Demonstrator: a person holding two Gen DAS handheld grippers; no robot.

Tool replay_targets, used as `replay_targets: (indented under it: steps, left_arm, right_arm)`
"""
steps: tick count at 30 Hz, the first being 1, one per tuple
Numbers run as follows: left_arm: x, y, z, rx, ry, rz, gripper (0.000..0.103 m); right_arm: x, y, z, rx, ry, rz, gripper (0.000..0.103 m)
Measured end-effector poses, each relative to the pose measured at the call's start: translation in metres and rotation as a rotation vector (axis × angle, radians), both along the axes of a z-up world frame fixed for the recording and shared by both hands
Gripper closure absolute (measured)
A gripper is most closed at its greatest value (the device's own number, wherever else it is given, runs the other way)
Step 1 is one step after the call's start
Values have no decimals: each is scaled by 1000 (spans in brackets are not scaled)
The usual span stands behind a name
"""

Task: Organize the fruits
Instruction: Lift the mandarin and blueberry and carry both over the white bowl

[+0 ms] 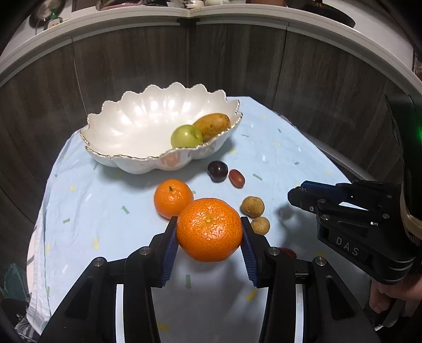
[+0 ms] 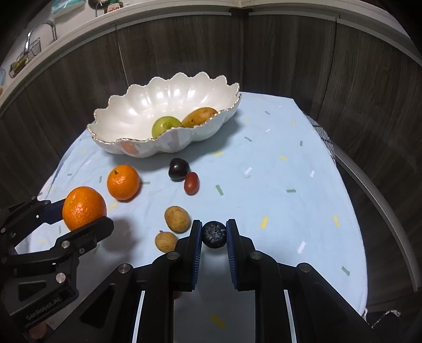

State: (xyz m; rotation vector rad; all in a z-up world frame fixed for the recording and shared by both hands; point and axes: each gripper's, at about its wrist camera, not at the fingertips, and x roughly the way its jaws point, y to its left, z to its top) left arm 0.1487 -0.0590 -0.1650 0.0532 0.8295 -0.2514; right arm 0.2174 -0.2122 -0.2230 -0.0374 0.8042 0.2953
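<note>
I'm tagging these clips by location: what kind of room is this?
Most likely a home kitchen. A tap and wire dish rack sit on the white counter behind, above dark wood-grain cabinet fronts, and fruit lies beside a white scalloped bowl on a blue tablecloth.

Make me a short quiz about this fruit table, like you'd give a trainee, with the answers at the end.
1. True or false: the white bowl holds two fruits.
2. What does the left tool grip? A) a green apple B) an orange C) a red grape
3. Fill in: the right tool is shut on a small ______ fruit.

Key:
1. True: a green apple and a yellow-brown mango lie in it.
2. B: the held orange sits between its blue pads, while a second orange rests on the cloth.
3. Dark, nearly black, with a rough skin.
</note>
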Motion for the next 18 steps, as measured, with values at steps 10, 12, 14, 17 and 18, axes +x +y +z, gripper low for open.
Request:
replay_targets:
  steps: [10,12,14,17,18]
  left_arm:
    - [5,14,18,-20,-19,41,59]
    - [7,18,21,-20,-25,50,59]
    - [8,21,24,-19,-31,57,59]
    - [13,29,30,-20,-41,76,59]
    - [14,31,32,-19,-44,80,59]
  right_arm:
    - [-3,8,23,15,-33,11,83]
    - [-3,11,28,18,-41,15,83]
    - [-2,15,33,20,-50,22,83]
    - [1,22,44,24,-66,32,83]
    - [1,24,47,25,-70,35,83]
